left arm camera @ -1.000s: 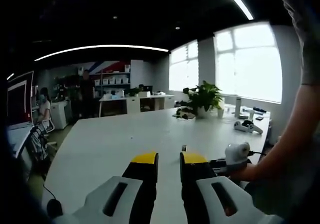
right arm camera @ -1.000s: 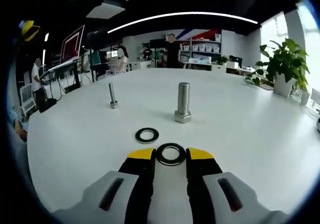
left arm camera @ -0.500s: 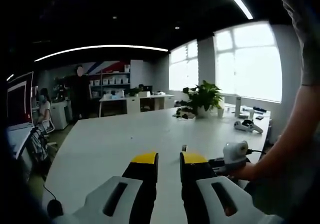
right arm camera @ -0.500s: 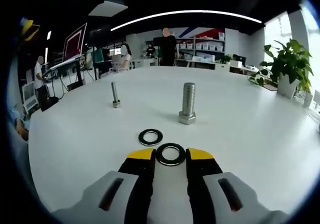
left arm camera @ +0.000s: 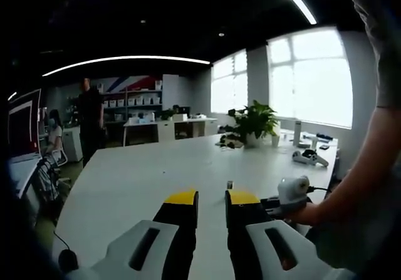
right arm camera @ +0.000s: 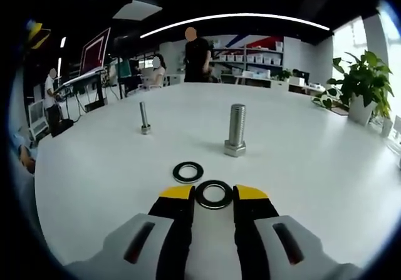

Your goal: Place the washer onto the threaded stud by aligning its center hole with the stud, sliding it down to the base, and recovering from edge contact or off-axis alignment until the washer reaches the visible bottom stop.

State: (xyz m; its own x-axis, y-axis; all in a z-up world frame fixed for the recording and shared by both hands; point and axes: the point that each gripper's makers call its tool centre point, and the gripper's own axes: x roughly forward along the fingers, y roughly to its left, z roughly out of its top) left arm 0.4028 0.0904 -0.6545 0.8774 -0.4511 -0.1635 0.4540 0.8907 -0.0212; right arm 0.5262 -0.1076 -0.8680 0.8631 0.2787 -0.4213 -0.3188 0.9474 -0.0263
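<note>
A dark steel washer (right arm camera: pixel 213 194) lies flat between the yellow tips of my right gripper (right arm camera: pixel 213 193), which is shut on it just above the white table (right arm camera: pixel 301 161). A second washer (right arm camera: pixel 188 171) rests on the table just beyond, slightly left. The thick threaded stud (right arm camera: pixel 235 129) stands upright on its hex base further ahead and a little right. A thin stud (right arm camera: pixel 144 118) stands at the far left. My left gripper (left arm camera: pixel 212 198) hovers over the table with a narrow gap and nothing between its jaws. A small stud (left arm camera: pixel 230 184) pokes up just past its tips.
A person's arm (left arm camera: pixel 357 192) and the other gripper's white handle (left arm camera: pixel 294 191) sit to the right in the left gripper view. A potted plant (left arm camera: pixel 254 122) and small devices (left arm camera: pixel 309 158) stand near the table's far side. People are at desks beyond the table.
The washer stays in my right gripper's jaws; that view has shifted slightly. A person in the background walks leftward. My left gripper has held still.
</note>
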